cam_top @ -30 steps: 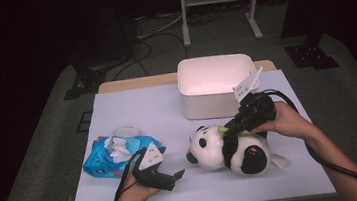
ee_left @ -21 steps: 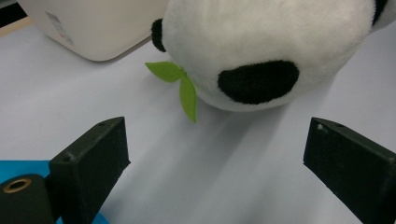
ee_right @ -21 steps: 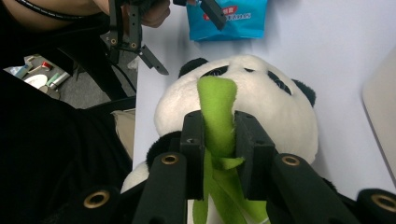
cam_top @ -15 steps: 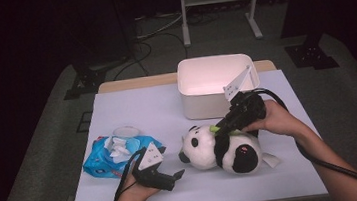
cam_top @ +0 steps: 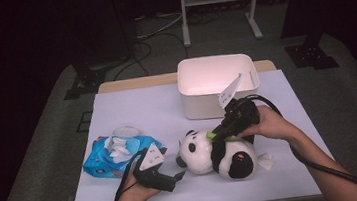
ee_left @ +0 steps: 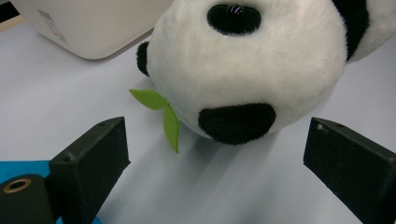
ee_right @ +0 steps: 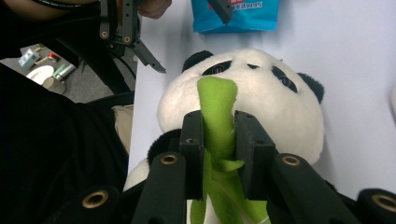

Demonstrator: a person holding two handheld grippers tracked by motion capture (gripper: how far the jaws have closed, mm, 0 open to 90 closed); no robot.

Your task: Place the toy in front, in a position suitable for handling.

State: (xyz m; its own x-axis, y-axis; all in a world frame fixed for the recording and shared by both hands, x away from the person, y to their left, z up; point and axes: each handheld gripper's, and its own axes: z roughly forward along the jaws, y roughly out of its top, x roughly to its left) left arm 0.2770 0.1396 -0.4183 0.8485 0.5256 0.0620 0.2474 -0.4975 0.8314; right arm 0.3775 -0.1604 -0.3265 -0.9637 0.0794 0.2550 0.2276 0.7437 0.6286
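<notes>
Plush black-and-white fur covers the panda toy [cam_top: 217, 155], which lies on its side on the white table [cam_top: 132, 110], head toward the person's left, a green felt bamboo stalk [ee_right: 217, 116] running up its chest to the muzzle. The right gripper [cam_top: 220, 132] has its jaws clamped on that stalk. The left gripper [cam_top: 175, 180] rests on the table just beside the panda's head, jaws apart with nothing between them. Near it lies a blue wet-wipes pack [cam_top: 114, 155]; behind the panda stands a white plastic bin [cam_top: 217, 101].
</notes>
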